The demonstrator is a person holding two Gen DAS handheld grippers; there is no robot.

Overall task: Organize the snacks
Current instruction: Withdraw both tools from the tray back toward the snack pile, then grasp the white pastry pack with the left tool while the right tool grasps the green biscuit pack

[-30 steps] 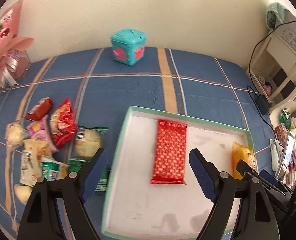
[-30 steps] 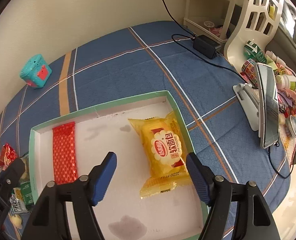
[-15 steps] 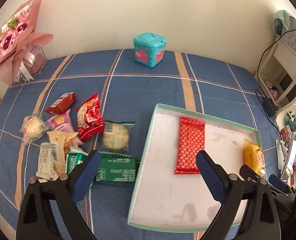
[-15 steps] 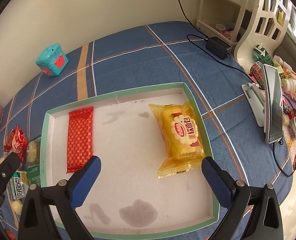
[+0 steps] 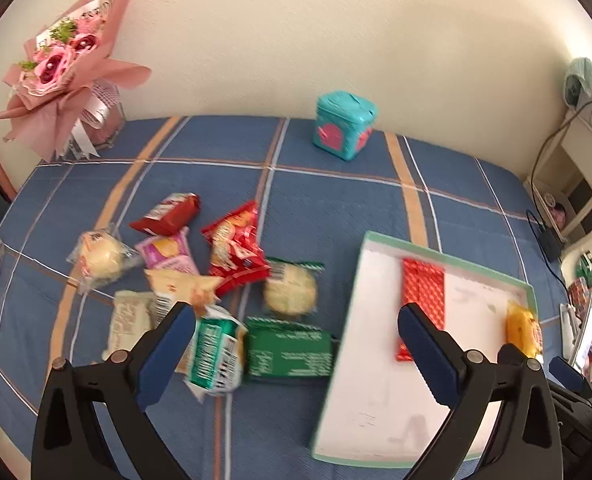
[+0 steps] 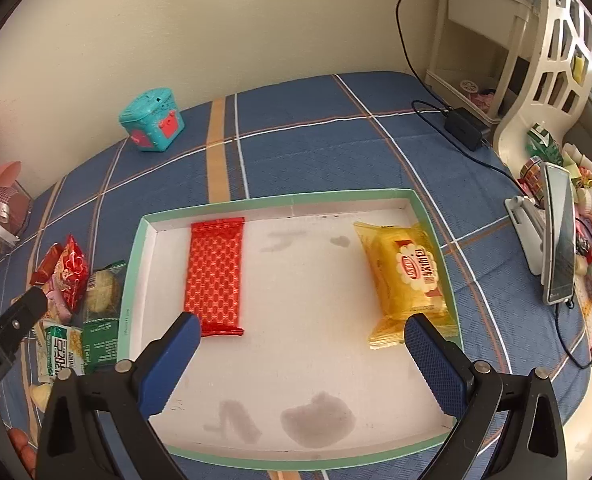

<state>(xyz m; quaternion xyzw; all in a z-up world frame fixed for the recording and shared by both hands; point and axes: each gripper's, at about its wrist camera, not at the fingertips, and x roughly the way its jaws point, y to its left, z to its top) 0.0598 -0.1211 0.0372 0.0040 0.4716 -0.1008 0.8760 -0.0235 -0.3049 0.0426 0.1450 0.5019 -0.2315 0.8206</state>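
With the red wafer pack (image 6: pixel 215 274) and yellow cake pack (image 6: pixel 410 276) lying in the tray (image 6: pixel 134 276), both hand-held grippers, left (image 5: pixel 296 354) and right (image 6: pixel 300 364), have just been opening and stand spread and empty, so the next move is probably the left one closing on the green packet (image 5: pixel 290 354) at lower centre of its view.

Two wrapped snacks (image 6: pixel 215 274) lie in the tray (image 6: pixel 134 264); loose packets (image 5: pixel 232 240) lie left of it.

Left gripper (image 5: pixel 296 344) and right gripper (image 6: pixel 302 342) both angled downward, jaws just opened wide, nothing between them.
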